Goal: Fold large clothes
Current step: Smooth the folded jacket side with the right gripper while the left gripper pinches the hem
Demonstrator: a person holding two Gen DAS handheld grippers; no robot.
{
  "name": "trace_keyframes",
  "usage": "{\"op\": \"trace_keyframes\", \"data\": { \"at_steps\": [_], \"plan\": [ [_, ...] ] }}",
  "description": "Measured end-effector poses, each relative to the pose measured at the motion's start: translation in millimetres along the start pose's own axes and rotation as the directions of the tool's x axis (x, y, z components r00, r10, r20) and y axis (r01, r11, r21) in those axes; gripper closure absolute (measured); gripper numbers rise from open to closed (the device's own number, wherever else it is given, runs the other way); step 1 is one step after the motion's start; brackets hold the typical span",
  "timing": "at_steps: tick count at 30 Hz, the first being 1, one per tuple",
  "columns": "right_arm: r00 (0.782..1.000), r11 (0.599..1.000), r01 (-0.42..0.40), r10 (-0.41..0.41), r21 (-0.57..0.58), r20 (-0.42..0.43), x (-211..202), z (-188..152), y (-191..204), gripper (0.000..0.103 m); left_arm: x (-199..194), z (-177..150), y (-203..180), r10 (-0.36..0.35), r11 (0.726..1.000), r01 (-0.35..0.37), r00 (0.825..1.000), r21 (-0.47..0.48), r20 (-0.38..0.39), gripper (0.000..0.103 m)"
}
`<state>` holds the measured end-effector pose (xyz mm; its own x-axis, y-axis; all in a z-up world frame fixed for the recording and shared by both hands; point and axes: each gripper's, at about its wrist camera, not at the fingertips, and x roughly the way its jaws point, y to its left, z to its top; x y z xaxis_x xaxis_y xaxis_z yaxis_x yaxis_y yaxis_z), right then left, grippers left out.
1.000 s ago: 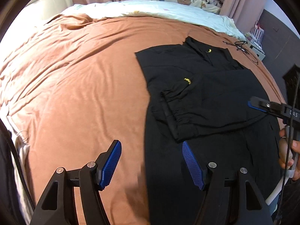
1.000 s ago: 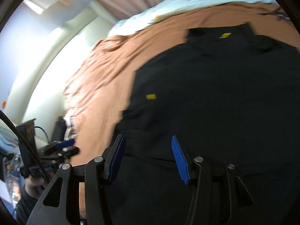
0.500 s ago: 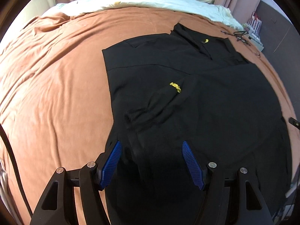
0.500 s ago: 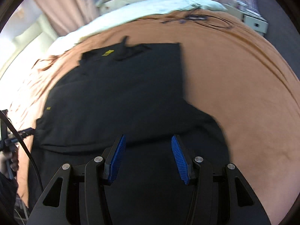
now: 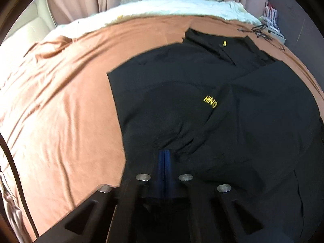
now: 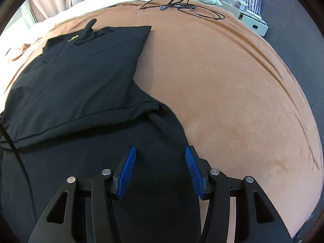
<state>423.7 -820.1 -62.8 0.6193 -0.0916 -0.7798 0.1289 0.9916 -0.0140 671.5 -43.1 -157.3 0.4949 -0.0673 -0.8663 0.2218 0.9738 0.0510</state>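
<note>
Left tool [image 5: 165,158] pads pressed together; right tool [image 6: 160,160] pads spread apart.

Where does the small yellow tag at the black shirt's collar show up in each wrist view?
Left wrist view: the small yellow collar tag sits upper right of centre, at the black shirt's far end.
Right wrist view: the same tag sits upper left.
Shared landmark: the tangle of black cables on the orange-brown bedspread, beyond the collar.

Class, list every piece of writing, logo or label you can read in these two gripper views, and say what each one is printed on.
"HING" in yellow letters on the black garment; a fold hides any letters before it.
Small yellow mark near the collar: too small to read.
Yellow tag in the right wrist view: too small to read.
</note>
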Motion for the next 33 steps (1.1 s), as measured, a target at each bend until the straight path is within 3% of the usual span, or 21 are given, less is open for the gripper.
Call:
{"op": "trace_keyframes", "data": {
  "at_steps": [3, 5, 8, 10, 11, 13, 14, 15, 17, 22, 25, 27, 29, 33],
  "plan": [
    [1.000, 1.000, 0.018, -0.018, 0.005, -0.007, 9, 11, 11, 0.054, -15, 13, 11, 0.055, 0.998, -0.054, 0.997, -0.019, 0.059, 0.103],
    [0.999, 0.999, 0.033, -0.033, -0.003, -0.013, 14, 16, 19, 0.054, -18, 22, 19, 0.032, 0.998, -0.029, 0.997, -0.047, 0.065, 0.103],
    [0.999, 0.999, 0.044, -0.044, -0.019, -0.010, 13, 19, 29, 0.054, -13, 30, 27, -0.064, 0.996, 0.065, 0.998, -0.061, 0.022, 0.103],
    [0.999, 0.999, 0.039, -0.039, -0.026, -0.008, 14, 20, 35, 0.054, -8, 32, 27, -0.043, 0.998, 0.043, 0.999, -0.045, -0.007, 0.103],
    [0.999, 0.999, 0.037, -0.037, -0.028, -0.008, 14, 19, 37, 0.054, -6, 32, 27, -0.040, 0.998, 0.039, 0.999, -0.041, -0.014, 0.098],
    [0.999, 0.999, 0.033, -0.033, -0.024, -0.008, 17, 17, 40, 0.054, 1, 33, 28, -0.103, 0.993, 0.101, 0.994, -0.066, -0.027, 0.075],
    [1.000, 1.000, 0.026, -0.026, -0.016, -0.005, 17, 16, 40, 0.054, 4, 32, 29, -0.129, 0.988, 0.126, 0.991, -0.085, -0.027, 0.052],
    [1.000, 1.000, 0.020, -0.020, -0.011, -0.004, 18, 15, 40, 0.054, 6, 31, 29, -0.142, 0.985, 0.139, 0.990, -0.098, -0.023, 0.043],
    [1.000, 1.000, 0.007, -0.007, -0.009, -0.002, 22, 16, 40, 0.054, 13, 26, 28, -0.138, 0.985, 0.135, 0.990, -0.103, -0.020, 0.043],
    [1.000, 1.000, -0.007, 0.007, -0.014, 0.004, 26, 18, 37, 0.054, 35, 10, 16, -0.161, 0.983, 0.151, 0.982, -0.104, -0.100, 0.043],
    [1.000, 1.000, -0.007, 0.007, -0.016, 0.007, 26, 19, 35, 0.054, 35, 5, 8, -0.123, 0.991, 0.116, 0.986, -0.063, -0.114, 0.058],
    [1.000, 1.000, -0.009, 0.009, -0.013, 0.007, 25, 18, 34, 0.054, 26, 5, -2, -0.082, 0.997, 0.083, 0.992, -0.002, -0.099, 0.088],
    [1.000, 1.000, -0.012, 0.012, -0.009, 0.007, 25, 16, 32, 0.054, 14, 8, -9, -0.044, 0.998, 0.048, 0.996, 0.042, -0.074, 0.093],
    [1.000, 1.000, -0.007, 0.007, -0.012, 0.006, 24, 16, 31, 0.054, -11, 24, -11, 0.023, 0.997, -0.023, 1.000, 0.069, 0.005, 0.094]
  ]
}}
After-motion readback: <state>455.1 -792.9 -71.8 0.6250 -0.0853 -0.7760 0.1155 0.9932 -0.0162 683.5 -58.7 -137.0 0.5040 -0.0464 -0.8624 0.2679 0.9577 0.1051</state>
